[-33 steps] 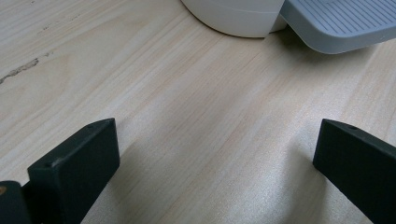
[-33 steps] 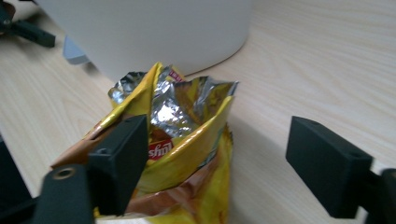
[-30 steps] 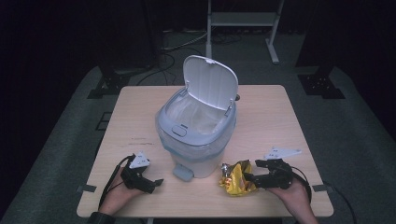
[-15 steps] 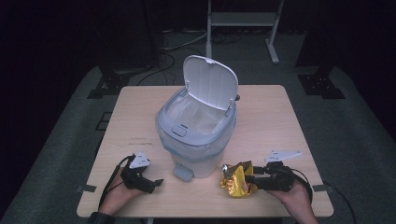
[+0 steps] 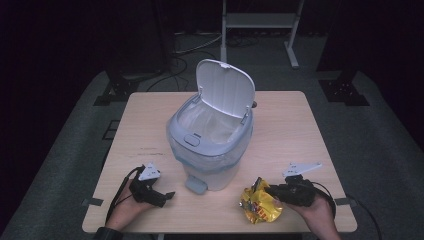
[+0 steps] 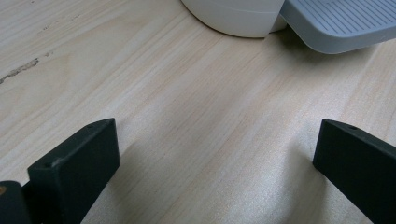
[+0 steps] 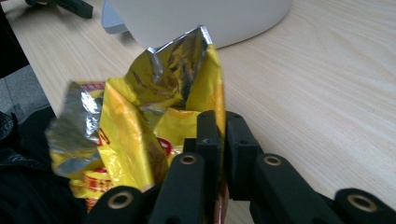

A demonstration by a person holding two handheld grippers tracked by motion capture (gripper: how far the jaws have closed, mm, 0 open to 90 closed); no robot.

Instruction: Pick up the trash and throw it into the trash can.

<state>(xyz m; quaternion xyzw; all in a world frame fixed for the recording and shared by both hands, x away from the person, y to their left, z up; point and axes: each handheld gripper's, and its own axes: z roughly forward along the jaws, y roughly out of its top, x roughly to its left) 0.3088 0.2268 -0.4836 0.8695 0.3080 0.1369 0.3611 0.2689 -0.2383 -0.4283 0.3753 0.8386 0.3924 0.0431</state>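
The right tongs (image 7: pixel 219 140) have just been closing and now pinch one edge of the crumpled yellow snack wrapper (image 7: pixel 140 126), which lies at the counter's (image 5: pixel 300 130) front edge, just right of the white pedal bin (image 5: pixel 212 145). The grip looks thin (only a fold of foil sits between the jaws), so the wrapper could slide out or tear when lifted, and its loose bulk hangs free toward the counter's edge and may drop off it.

The bin stands mid-counter with its lid (image 5: pixel 225 87) raised and a clear liner inside. Its near rim rises between the wrapper and the opening, so a low carry would likely snag the foil on it. The grey pedal (image 6: pixel 341 23) juts out at the bin's base. The left tongs (image 5: pixel 157 196) rest apart on the counter, holding nothing, close to that pedal.
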